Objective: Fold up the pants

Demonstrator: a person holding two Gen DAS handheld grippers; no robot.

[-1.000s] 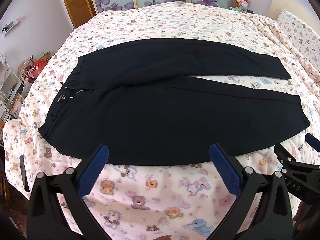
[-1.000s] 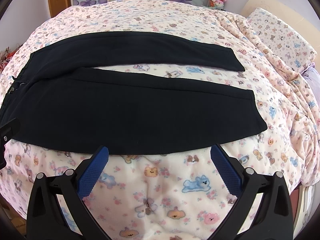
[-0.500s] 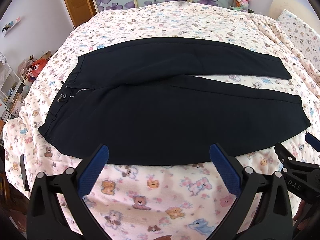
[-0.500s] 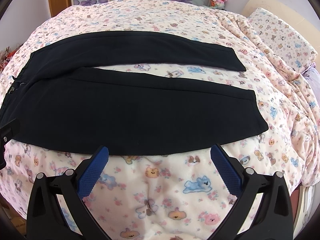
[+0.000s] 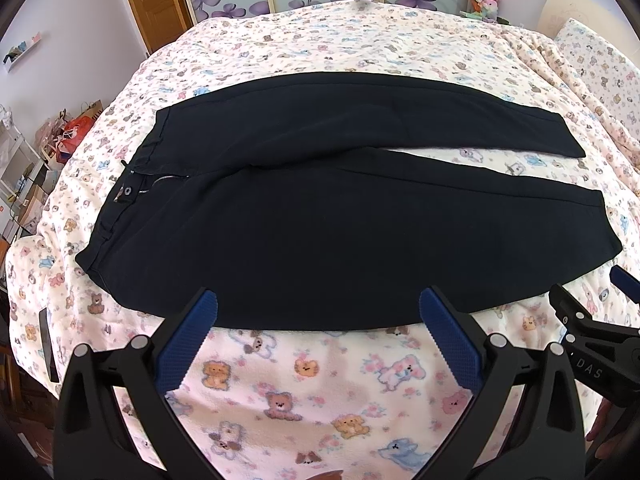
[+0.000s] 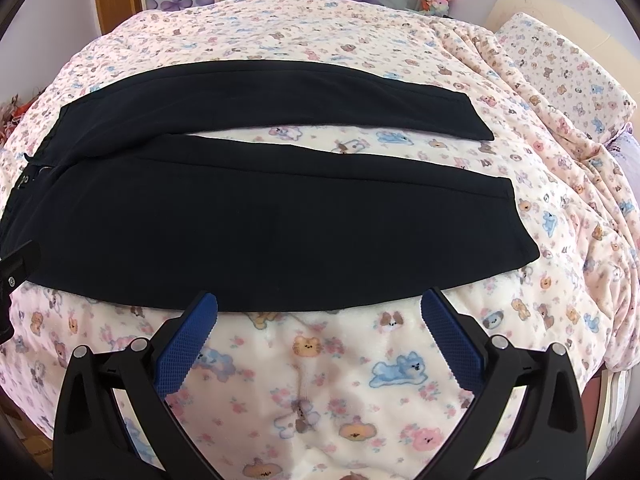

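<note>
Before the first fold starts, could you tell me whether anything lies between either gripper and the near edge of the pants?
Nothing visible does. Only bare blanket separates the open left gripper and the open right gripper from the pants, and nothing lies on them.

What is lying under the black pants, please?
The black pants lie flat on a blanket printed with cartoon animals; it shows all around them and between the two legs. Whatever lies beneath the blanket is covered and cannot be seen.
</note>
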